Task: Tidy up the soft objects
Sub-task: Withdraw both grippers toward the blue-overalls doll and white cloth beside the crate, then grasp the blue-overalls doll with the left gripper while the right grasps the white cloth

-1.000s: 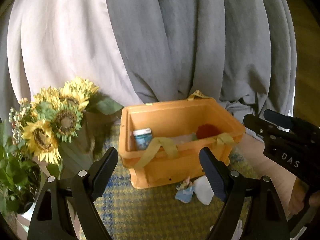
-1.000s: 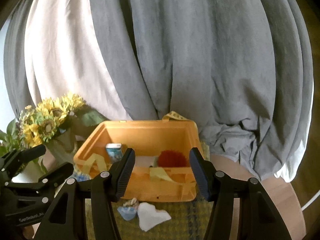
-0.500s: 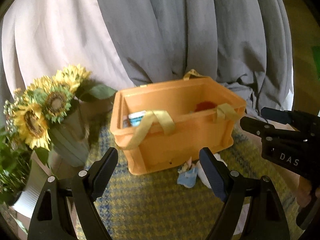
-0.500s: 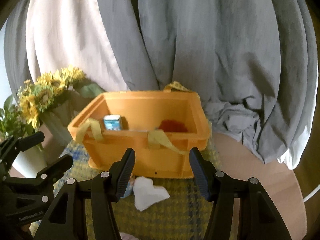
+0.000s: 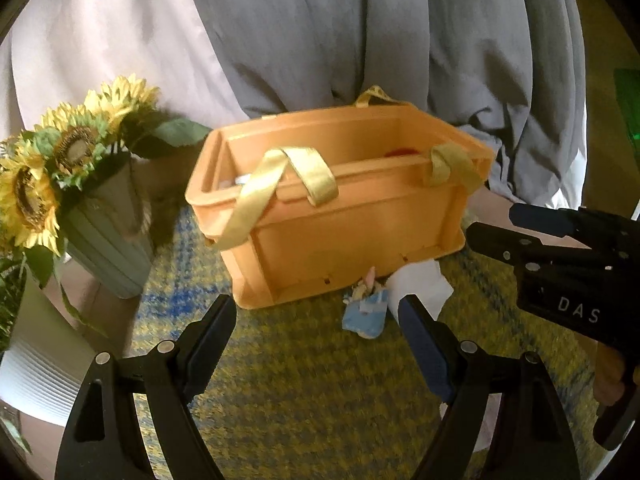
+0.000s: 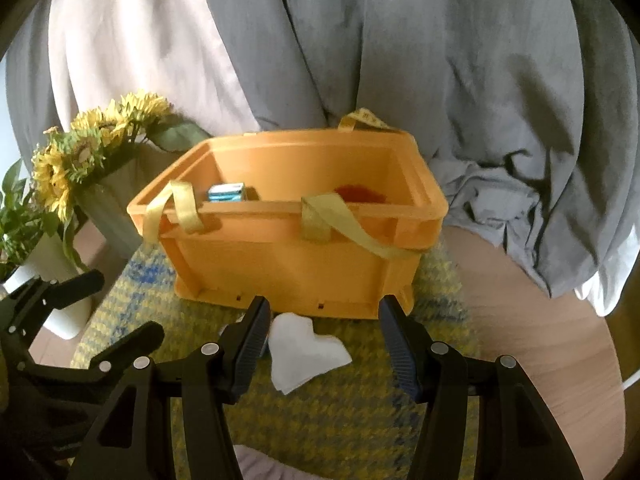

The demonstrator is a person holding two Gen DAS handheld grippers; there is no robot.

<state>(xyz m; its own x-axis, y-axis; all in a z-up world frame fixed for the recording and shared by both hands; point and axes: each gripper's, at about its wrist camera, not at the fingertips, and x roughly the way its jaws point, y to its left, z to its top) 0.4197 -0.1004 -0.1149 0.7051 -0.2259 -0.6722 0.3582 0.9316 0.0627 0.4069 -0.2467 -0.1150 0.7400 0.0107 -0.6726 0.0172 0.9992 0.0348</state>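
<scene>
An orange crate [image 5: 344,232] [image 6: 296,264] with yellow strap handles stands on a yellow-blue woven mat [image 5: 304,400] [image 6: 320,420]. Inside it I see a blue-white carton [image 6: 226,193] and something red [image 6: 358,193]. A white soft heart-shaped piece [image 6: 304,350] [image 5: 420,284] lies on the mat just before the crate, with a small light-blue soft toy [image 5: 366,312] beside it. My left gripper [image 5: 318,312] is open above the mat, nothing between its fingers. My right gripper [image 6: 322,314] is open over the white piece, apart from it. Each gripper shows at the edge of the other's view.
A grey ribbed vase of sunflowers [image 5: 60,160] [image 6: 96,140] stands left of the crate, with a white pot [image 5: 36,364] nearer. Grey and pale curtains [image 6: 400,60] hang behind. Bare wooden tabletop [image 6: 540,340] lies right of the mat.
Both grippers have come down toward the mat; the crate now sits higher and larger in both views, and its inside is less visible. Both openings are unchanged.
</scene>
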